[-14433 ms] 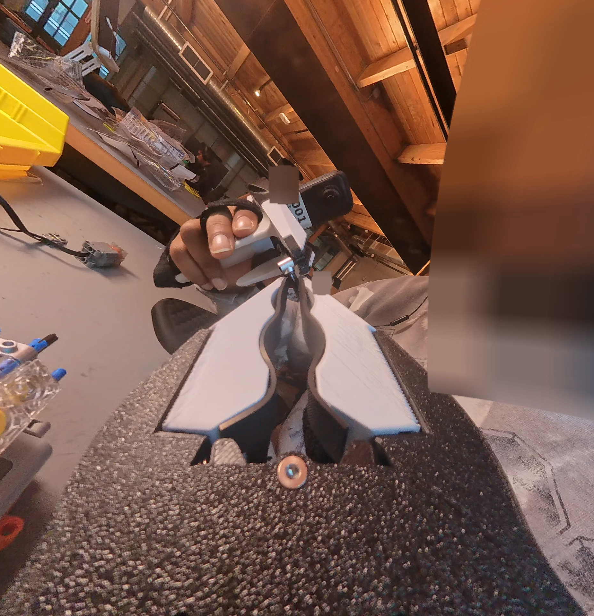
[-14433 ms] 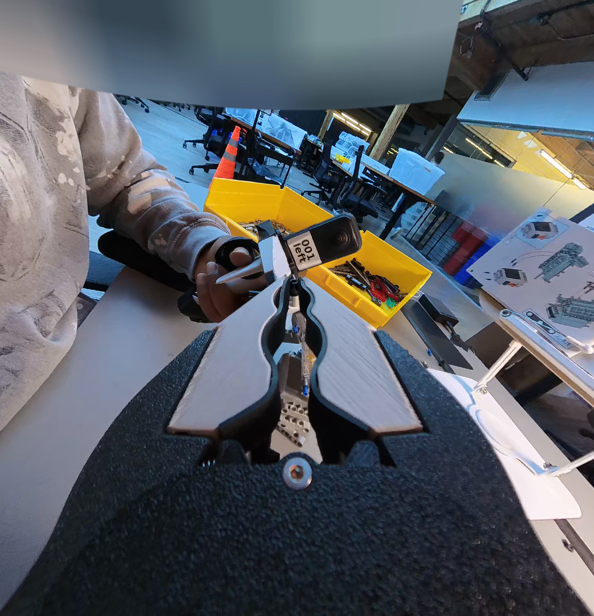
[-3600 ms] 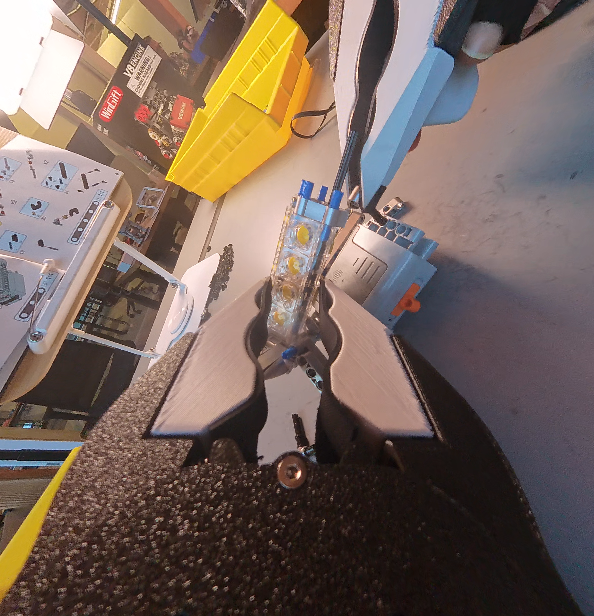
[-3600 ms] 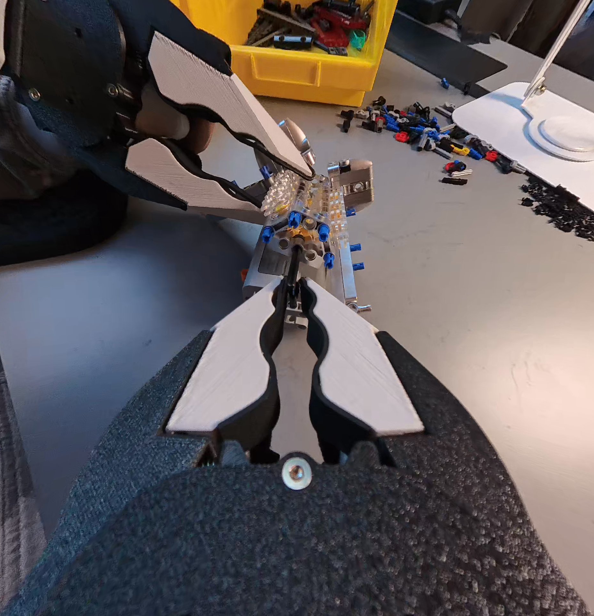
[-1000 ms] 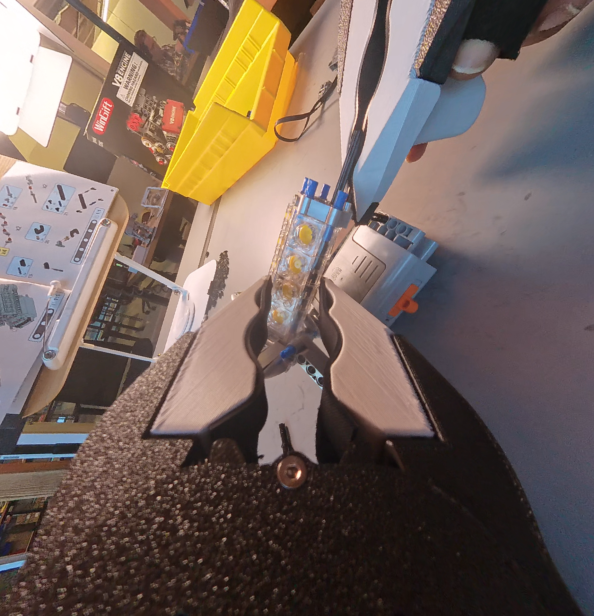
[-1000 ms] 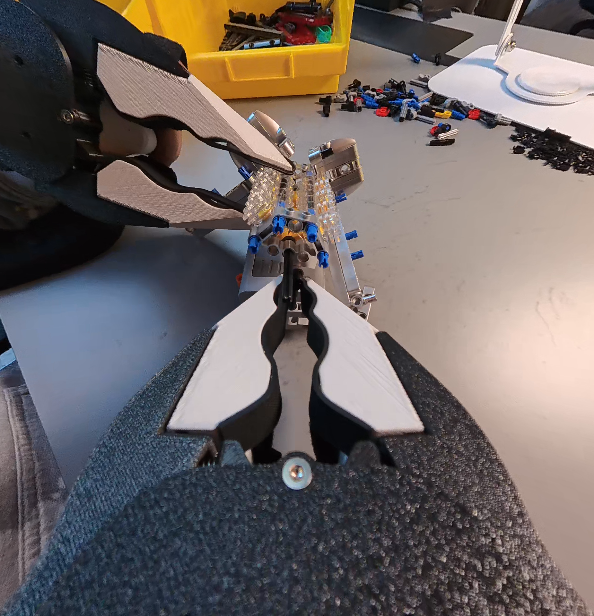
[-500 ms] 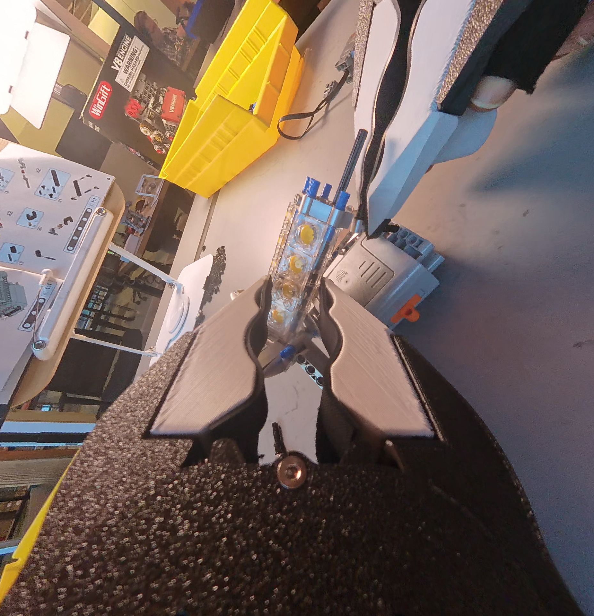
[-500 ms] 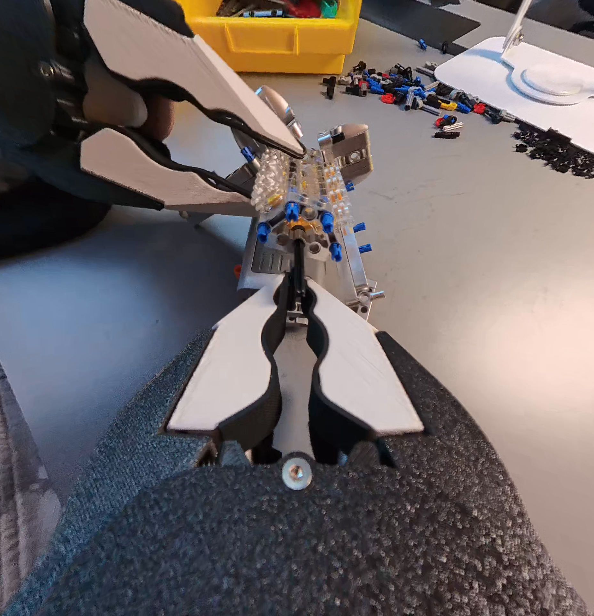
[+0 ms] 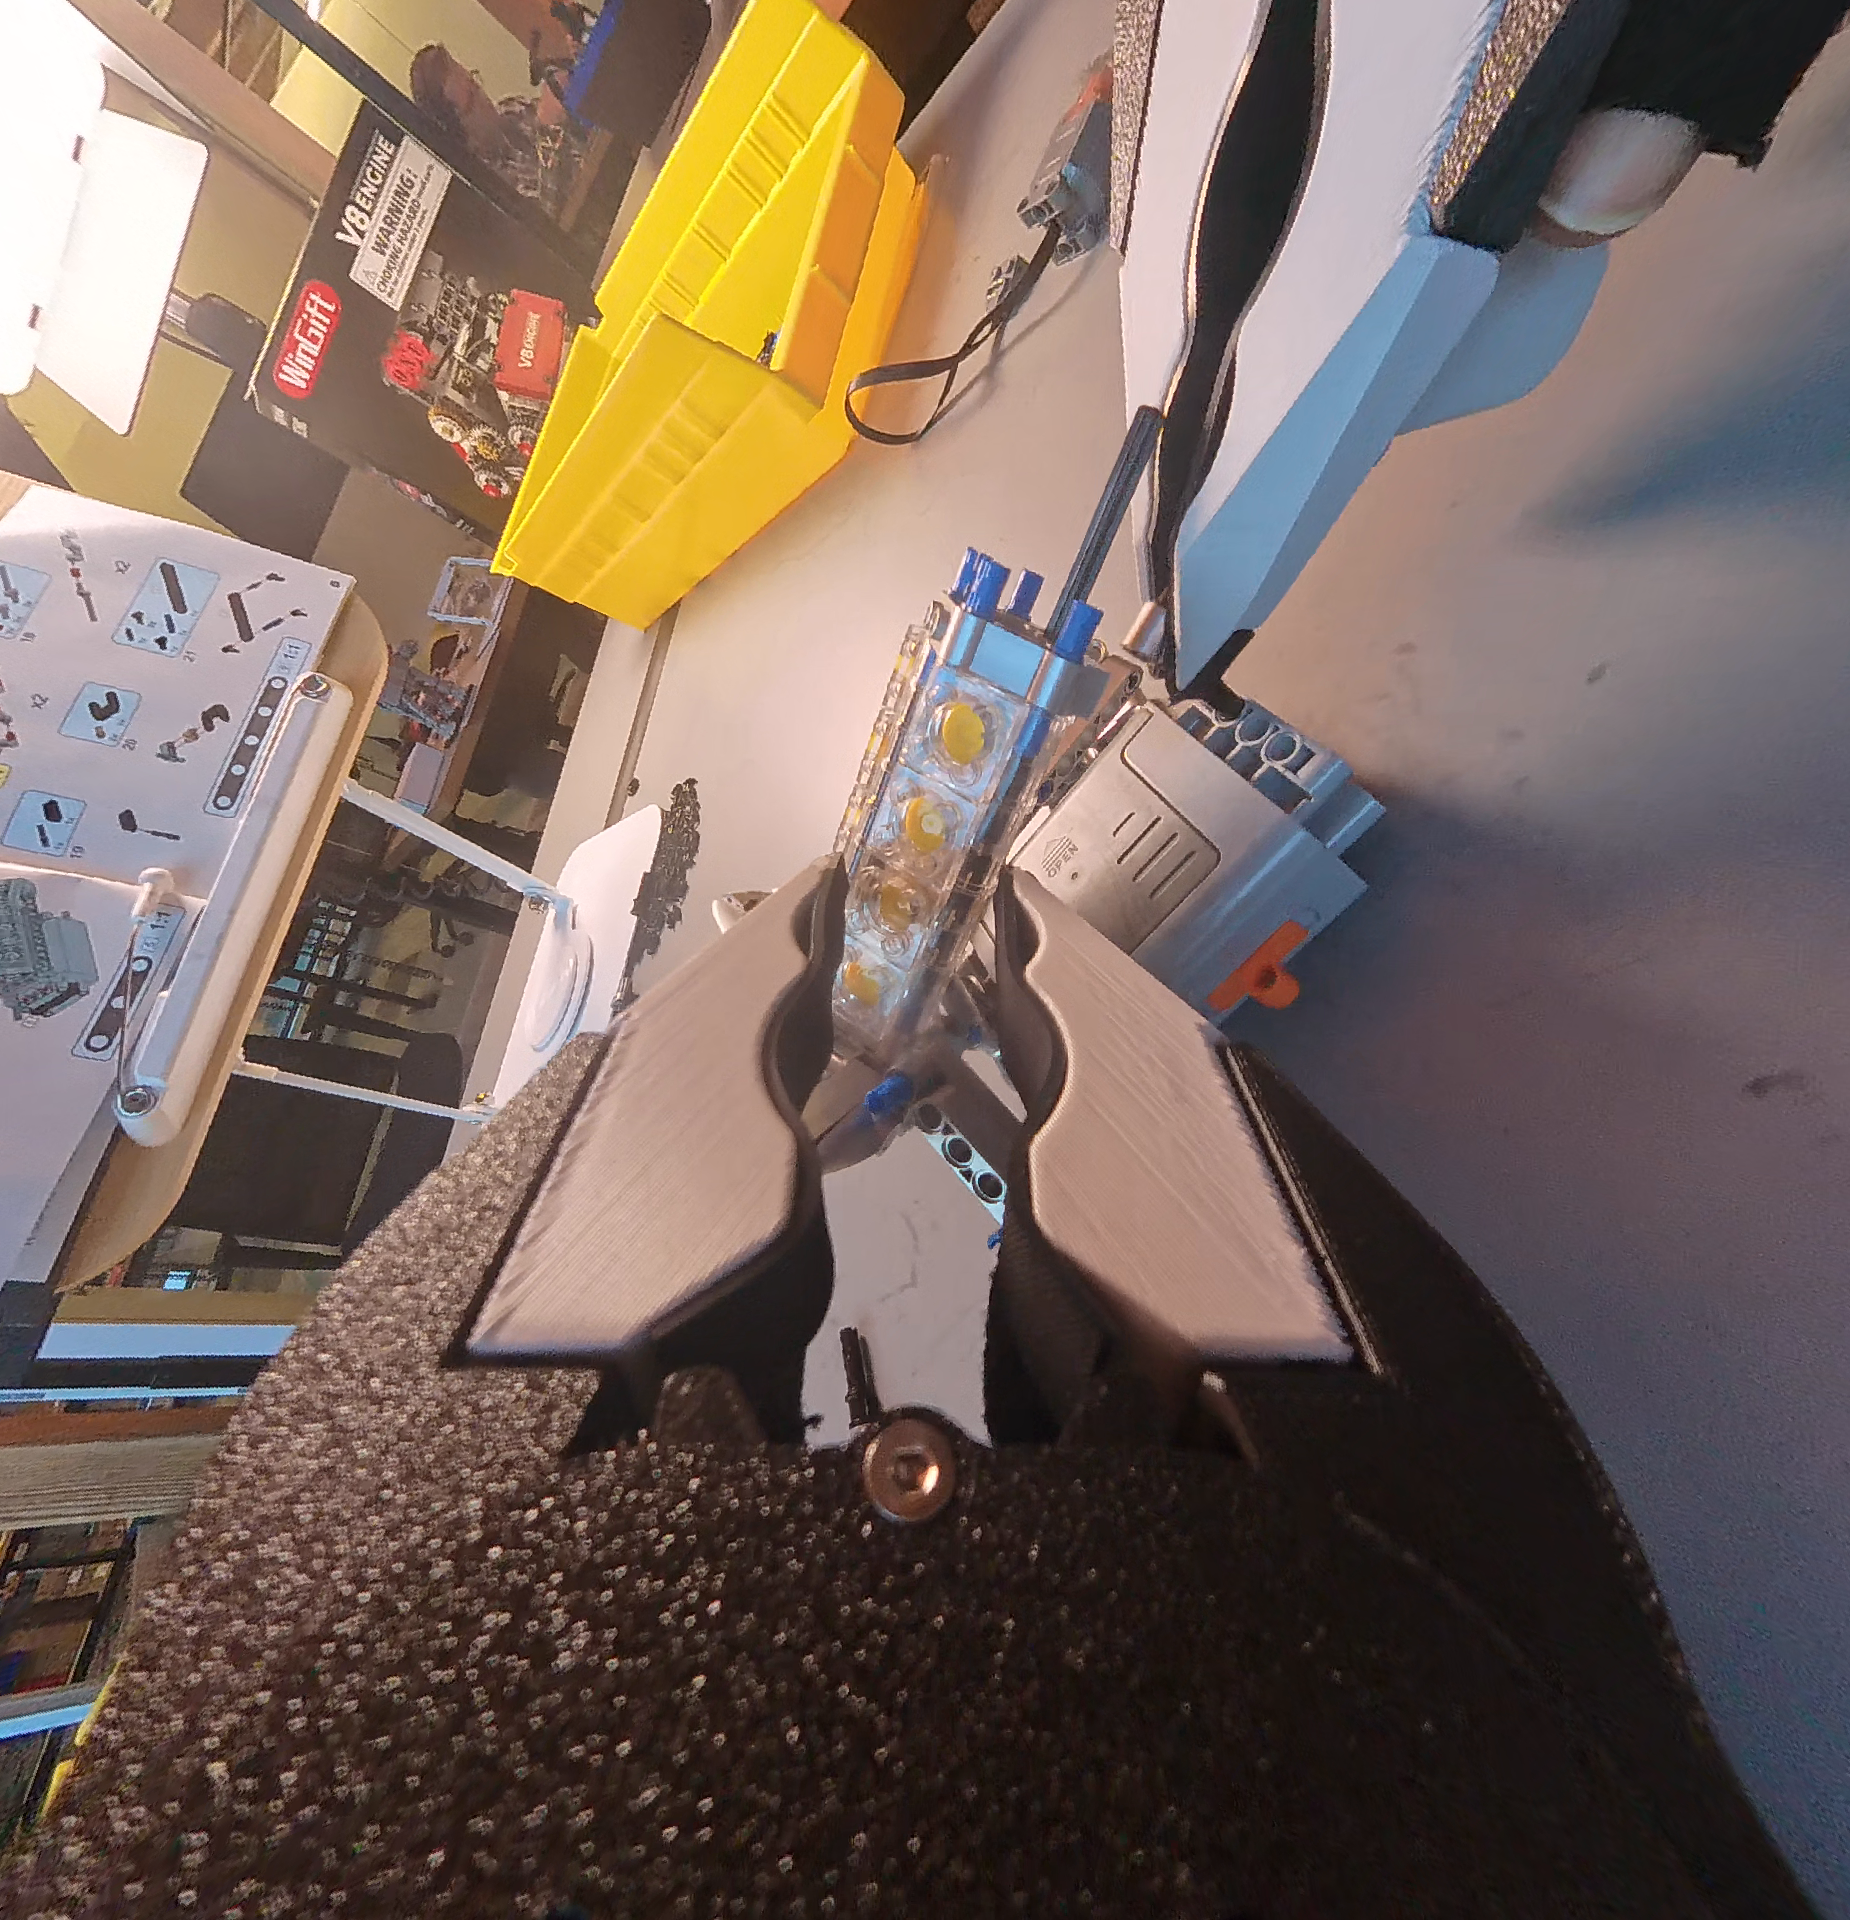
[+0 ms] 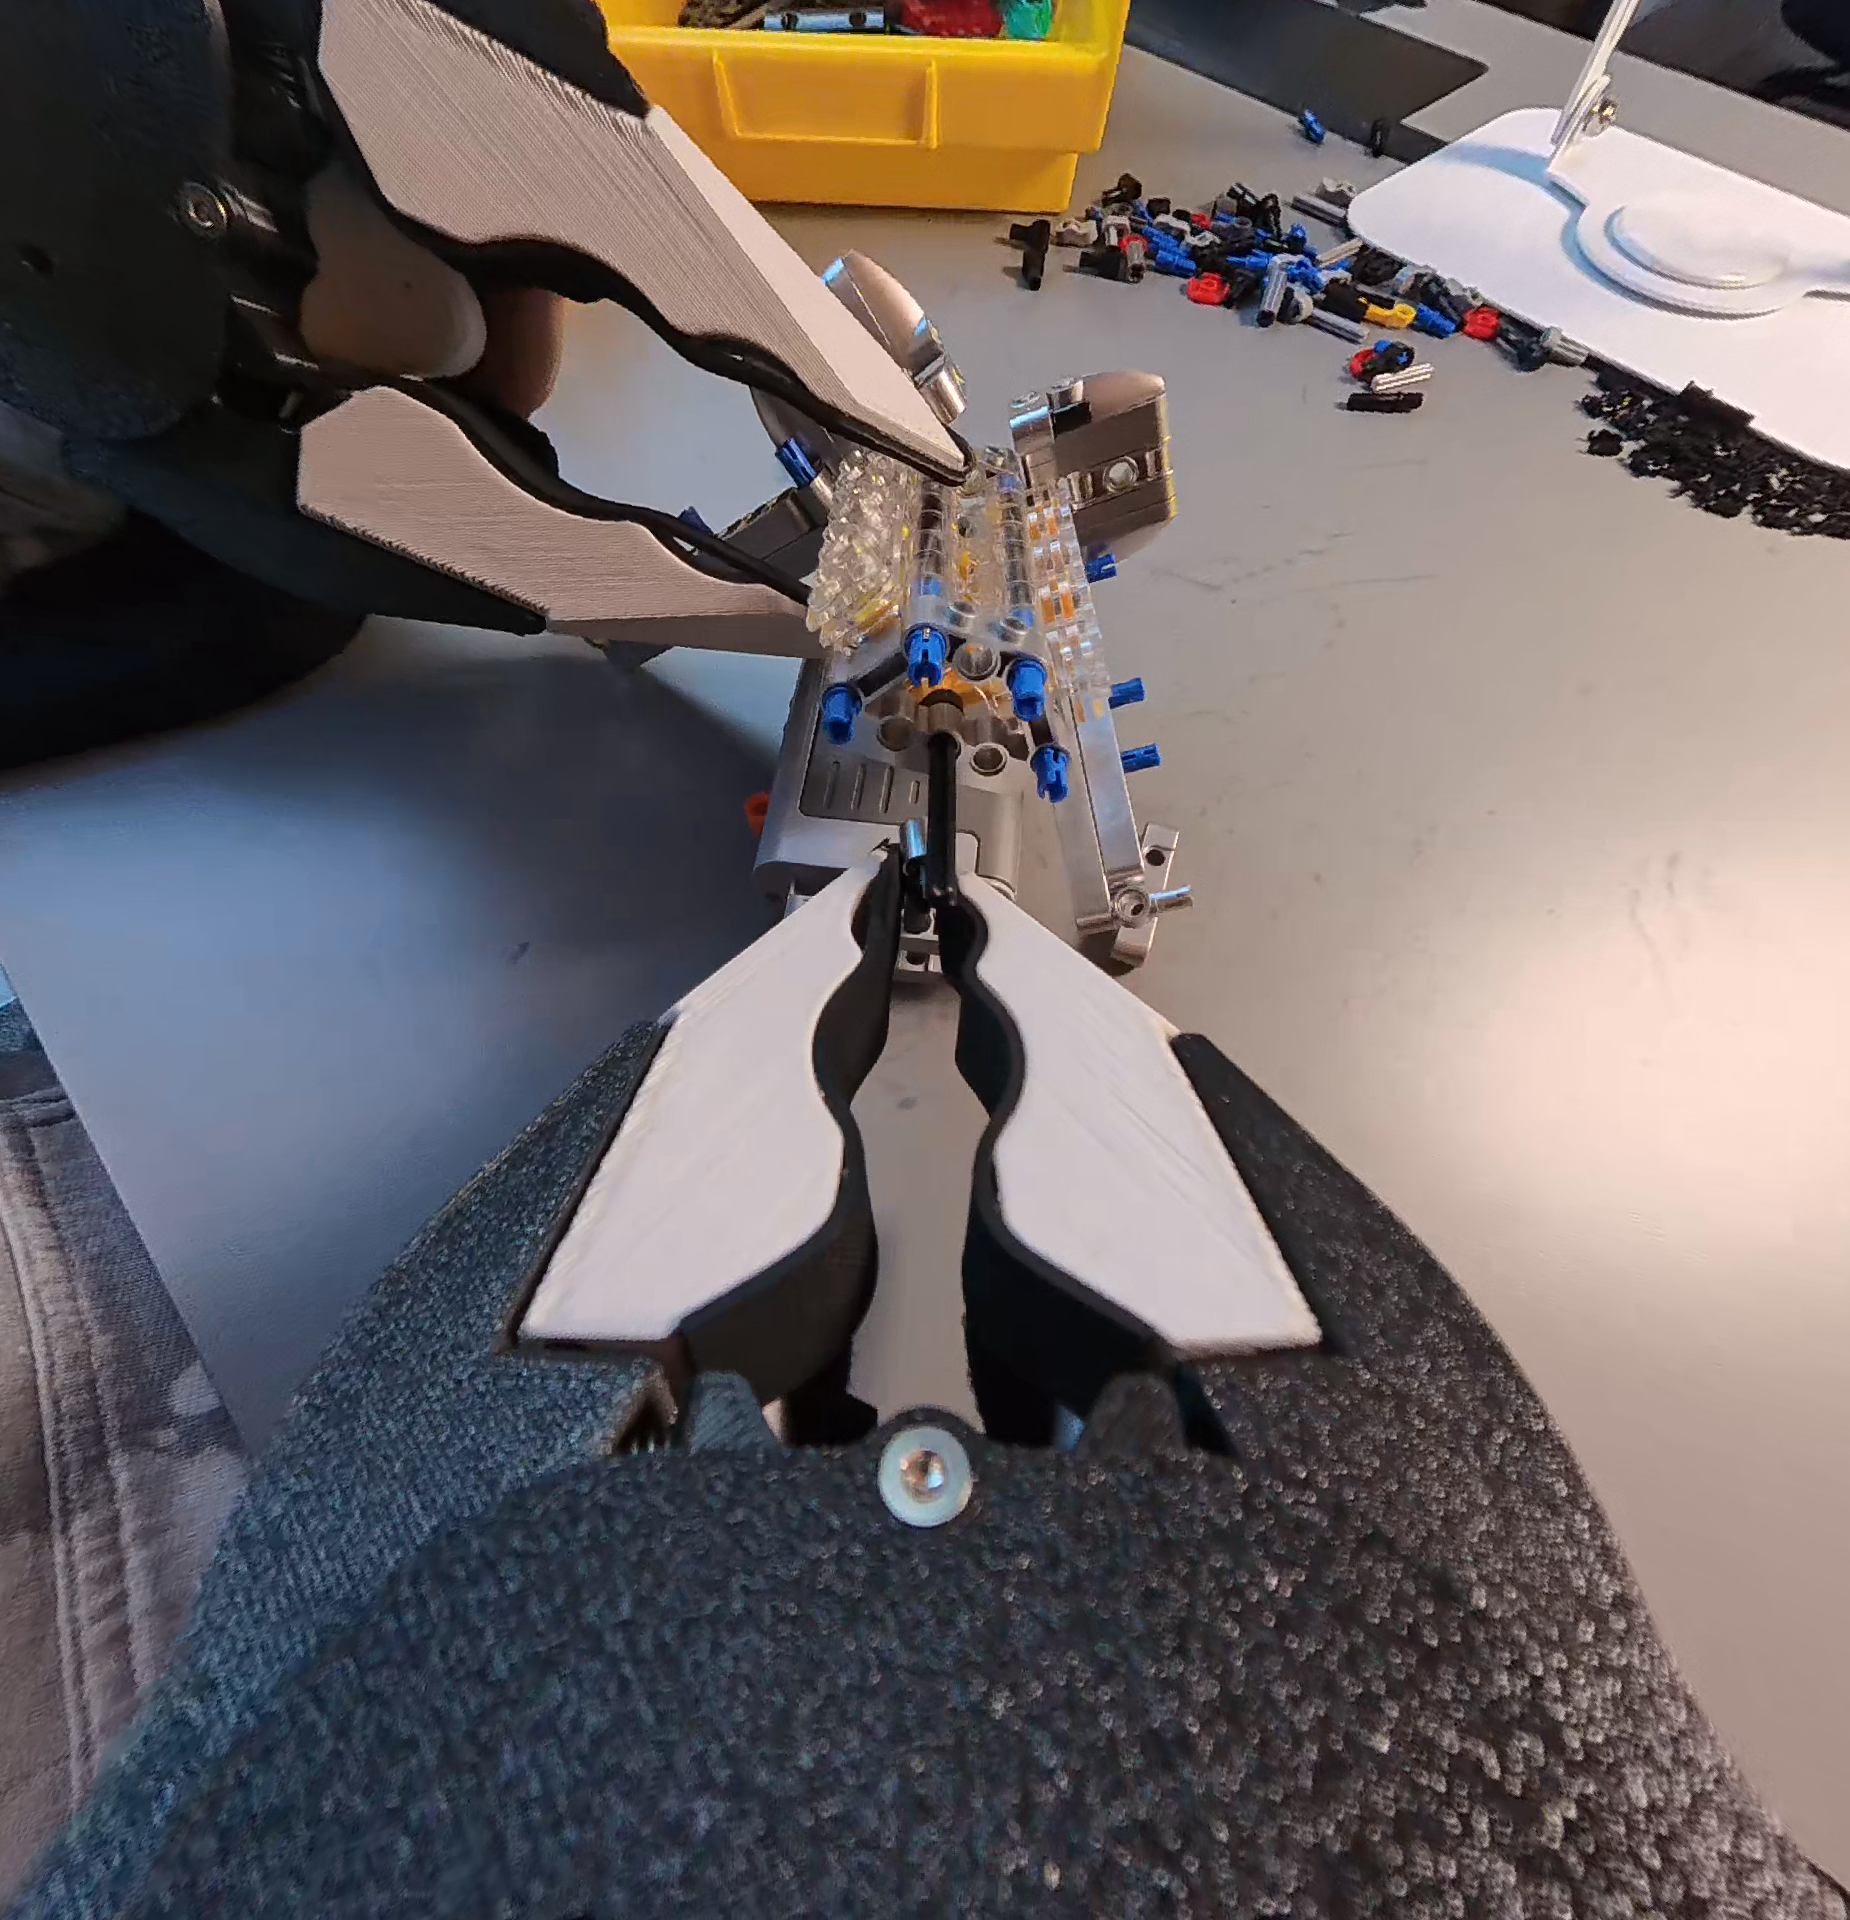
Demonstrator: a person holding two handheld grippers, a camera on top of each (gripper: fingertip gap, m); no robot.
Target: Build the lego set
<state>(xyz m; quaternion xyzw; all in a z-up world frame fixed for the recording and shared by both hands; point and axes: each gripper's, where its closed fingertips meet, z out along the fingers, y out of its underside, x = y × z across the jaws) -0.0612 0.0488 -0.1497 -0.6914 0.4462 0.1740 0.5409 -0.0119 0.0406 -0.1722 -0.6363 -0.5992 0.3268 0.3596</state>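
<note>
— What's the right claw (image 10: 926, 883) got, here on the near side of the brick-built engine (image 10: 983, 623)?

— A thin black axle (image 10: 940, 821), pinched tight at its near end. The far end sits in the centre hole of the engine's near face, among the blue pins.

— And the engine itself?

— It lies on the grey table (image 10: 1420, 831), on top of a grey battery box (image 9: 1191, 862). The left claw (image 10: 879, 540) comes in from the engine's left and is clamped across its clear cylinder bank, one finger on top and one below.

— So both claws are gripping something.

— Yes, one on the axle, one on the engine. Neither is slack.

— What's past the engine?

— A scatter of loose small parts (image 10: 1264, 260), black, blue and red. Beyond those, a yellow bin (image 10: 879, 114) with more pieces in it, and off to the engine's far right the white base of a stand (image 10: 1627, 229).
</note>
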